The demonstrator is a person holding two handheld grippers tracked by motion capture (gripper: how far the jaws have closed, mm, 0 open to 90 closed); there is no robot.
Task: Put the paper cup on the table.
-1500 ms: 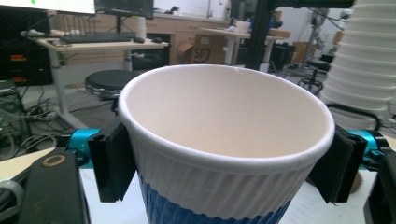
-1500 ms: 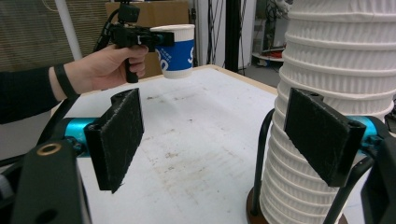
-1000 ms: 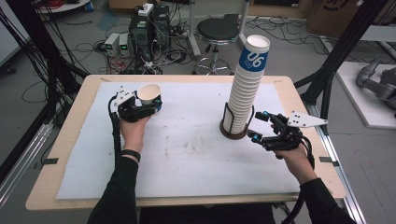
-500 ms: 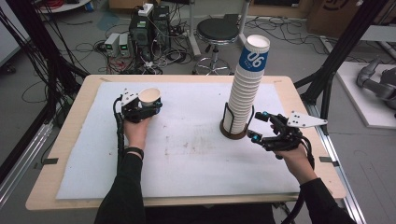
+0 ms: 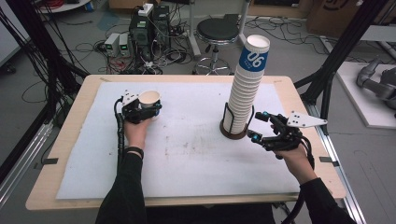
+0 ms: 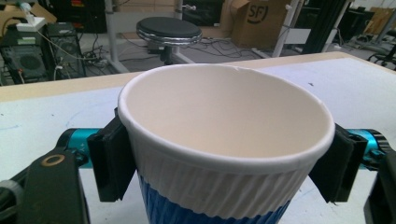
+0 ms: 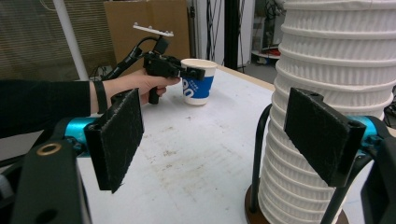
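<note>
my left claw was closed on one paper cup, a pad pressed to each side of it just under the rim. in the left gripper view the cup stood upright between the two black pads, white and ribbed at the top, blue below, and empty inside. from the right gripper view i could see that same cup resting with its base on the counter while my left hand held the claw around it. it sat toward the far left part of the white sheet that covered the counter.

my right claw was wide open and held nothing. in the right gripper view its two pads stood well apart, the right one just in front of the stack of cups, the left one over bare sheet. i could not tell whether the right pad touched the stack or its wire holder.

i counted one tall stack of nested cups, too many ribbed rims to count surely, with the top cup showing a blue band marked 06. it stood in one dark round holder with upright wire loops, on the right half of the counter, well apart from the single cup.

beyond the counter i saw one round black stool on the floor among cables and computer boxes.
</note>
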